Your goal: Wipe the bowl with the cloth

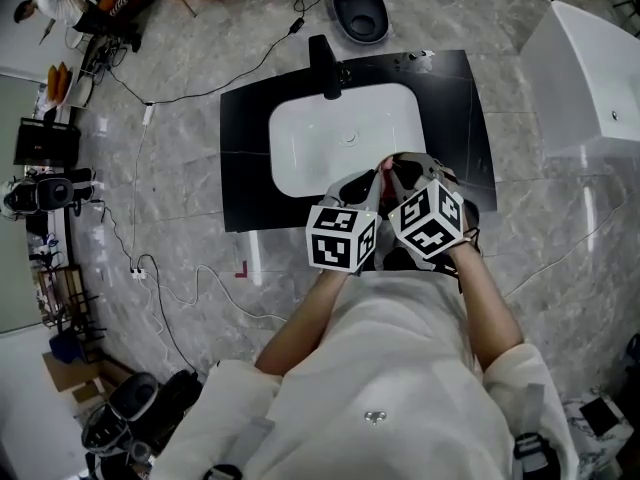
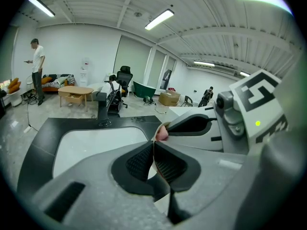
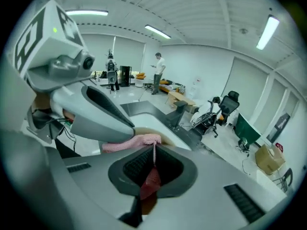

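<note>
We held both grippers close together over the sink point(image 1: 310, 138), above its near rim and towards its right end, with the black bench point(image 1: 250, 168) around it.

The left gripper point(image 2: 153, 162) had its jaws almost together. They pinched a thin pale edge, which we took for the rim of the bowl point(image 3: 146, 130). Little else of the bowl showed, so we could not tell which way it opened.

The right gripper point(image 3: 152, 164) was closed on the cloth point(image 3: 139, 142). A pink fold bunched out past its tips and a redder tail hung down between the pads.

The coming move turned on how the cloth lay to the bowl. The pink fold sat just beside the bowl's pale edge, touching or nearly so, and right under the tip of the left gripper. From above the sink the two grippers met nose to nose, left tip against right tip, with the cloth between them.

We judged that the right gripper, the one with the cloth, was placed to do the rubbing, while the left only had to keep the bowl steady over the sink.
</note>
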{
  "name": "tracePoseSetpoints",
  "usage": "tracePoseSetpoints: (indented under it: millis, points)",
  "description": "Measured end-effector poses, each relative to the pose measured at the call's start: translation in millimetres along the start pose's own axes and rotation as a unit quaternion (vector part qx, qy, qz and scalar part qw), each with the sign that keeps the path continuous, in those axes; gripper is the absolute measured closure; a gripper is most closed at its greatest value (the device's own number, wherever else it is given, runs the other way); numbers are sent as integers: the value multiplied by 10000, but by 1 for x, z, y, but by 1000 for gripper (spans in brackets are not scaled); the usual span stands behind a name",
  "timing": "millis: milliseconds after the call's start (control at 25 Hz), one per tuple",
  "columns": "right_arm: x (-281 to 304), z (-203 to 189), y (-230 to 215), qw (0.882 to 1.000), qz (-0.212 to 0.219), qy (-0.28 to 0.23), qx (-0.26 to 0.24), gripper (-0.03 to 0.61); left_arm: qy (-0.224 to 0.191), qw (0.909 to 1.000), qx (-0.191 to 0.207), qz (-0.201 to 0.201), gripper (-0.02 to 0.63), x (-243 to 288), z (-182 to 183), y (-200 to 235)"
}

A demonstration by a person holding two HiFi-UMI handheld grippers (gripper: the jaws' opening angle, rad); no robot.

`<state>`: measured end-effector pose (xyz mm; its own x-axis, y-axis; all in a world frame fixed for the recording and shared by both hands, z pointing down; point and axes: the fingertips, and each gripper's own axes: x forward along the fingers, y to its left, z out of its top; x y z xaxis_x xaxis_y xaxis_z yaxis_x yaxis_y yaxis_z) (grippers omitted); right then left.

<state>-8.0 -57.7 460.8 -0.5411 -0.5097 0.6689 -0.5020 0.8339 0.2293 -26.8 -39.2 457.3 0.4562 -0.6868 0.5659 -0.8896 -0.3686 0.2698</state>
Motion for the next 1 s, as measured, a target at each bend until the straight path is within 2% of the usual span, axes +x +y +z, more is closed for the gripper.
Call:
tracePoseSetpoints:
  millis: [120, 240, 720, 1000]
  points:
    - [-6, 5, -12, 9994, -277, -131, 130, 563, -24, 10000, -52, 56, 594, -1, 3, 7]
    - [-7, 7, -11, 9995, -284, -165, 17, 563, -34, 10000, -61, 56, 594, -1, 3, 8]
    - [1, -13, 46, 9943, 901, 109, -552, 563, -44, 9999, 42, 80, 594, -1, 3, 8]
    - [0, -24, 60, 9897, 1038, 305, -937, 563, 13, 10000, -1, 98, 594, 1, 1, 13]
